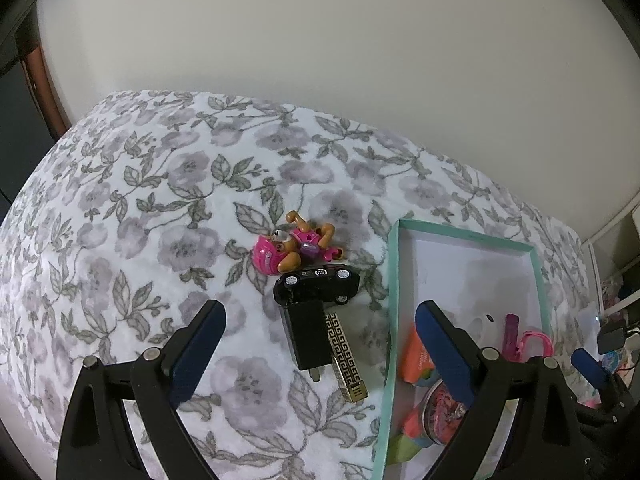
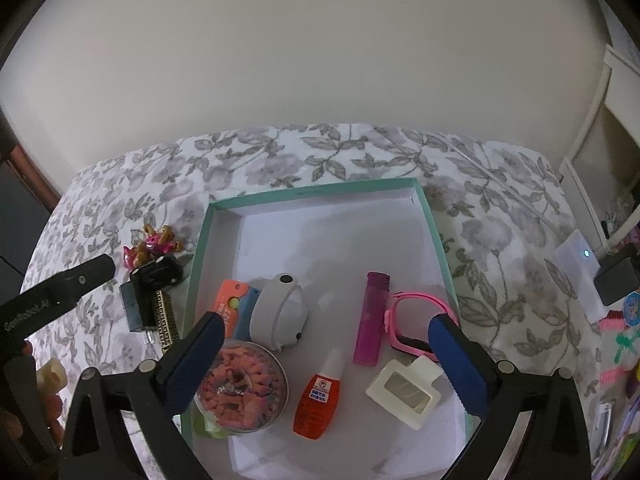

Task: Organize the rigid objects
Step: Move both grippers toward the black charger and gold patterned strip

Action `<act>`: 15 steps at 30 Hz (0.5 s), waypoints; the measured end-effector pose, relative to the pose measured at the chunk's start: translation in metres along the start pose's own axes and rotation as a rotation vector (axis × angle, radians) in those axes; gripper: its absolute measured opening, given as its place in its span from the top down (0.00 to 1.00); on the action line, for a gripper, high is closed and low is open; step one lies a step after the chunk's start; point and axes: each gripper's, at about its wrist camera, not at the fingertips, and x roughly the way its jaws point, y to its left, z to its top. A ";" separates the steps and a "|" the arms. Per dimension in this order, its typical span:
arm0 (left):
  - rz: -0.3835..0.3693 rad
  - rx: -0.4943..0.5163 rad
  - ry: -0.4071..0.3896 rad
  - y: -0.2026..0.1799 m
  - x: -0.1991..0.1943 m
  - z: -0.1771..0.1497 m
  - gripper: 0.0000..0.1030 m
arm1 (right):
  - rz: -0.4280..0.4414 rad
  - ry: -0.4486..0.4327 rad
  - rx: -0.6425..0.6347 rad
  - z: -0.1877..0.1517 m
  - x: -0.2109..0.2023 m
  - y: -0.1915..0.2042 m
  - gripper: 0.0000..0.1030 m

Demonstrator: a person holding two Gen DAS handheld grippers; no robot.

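Observation:
On the floral bedspread (image 1: 132, 216) lie a pink toy pup (image 1: 294, 246), a black toy car (image 1: 318, 282), a black plug adapter (image 1: 306, 336) and a gold patterned lighter (image 1: 344, 356). My left gripper (image 1: 320, 308) hovers open above the adapter, nothing between its fingers. My right gripper (image 2: 326, 322) stands open over the teal-rimmed box (image 2: 316, 192). Inside the box lie an orange glue bottle (image 2: 318, 396), a purple lighter (image 2: 372, 316), a pink watch (image 2: 416, 308), a cream bottle (image 2: 404, 388), a white round device (image 2: 278, 312) and a clear tub (image 2: 244, 388) of orange bits.
A pale wall rises behind the bed. A white charger with a lit dot (image 2: 580, 276) and coloured clutter (image 2: 616, 344) sit at the right edge. The far half of the box floor (image 2: 320, 232) is bare. A hand (image 2: 16, 408) shows at lower left.

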 end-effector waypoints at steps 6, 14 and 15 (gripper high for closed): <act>-0.016 -0.002 0.008 -0.006 0.001 -0.001 0.07 | 0.010 0.001 -0.018 0.000 0.002 0.005 0.00; -0.038 -0.080 0.029 0.000 0.008 0.003 0.07 | 0.010 0.017 -0.032 -0.002 0.004 0.008 0.00; -0.046 -0.083 0.028 0.003 0.009 0.002 0.07 | 0.010 0.014 -0.034 -0.002 0.004 0.009 0.00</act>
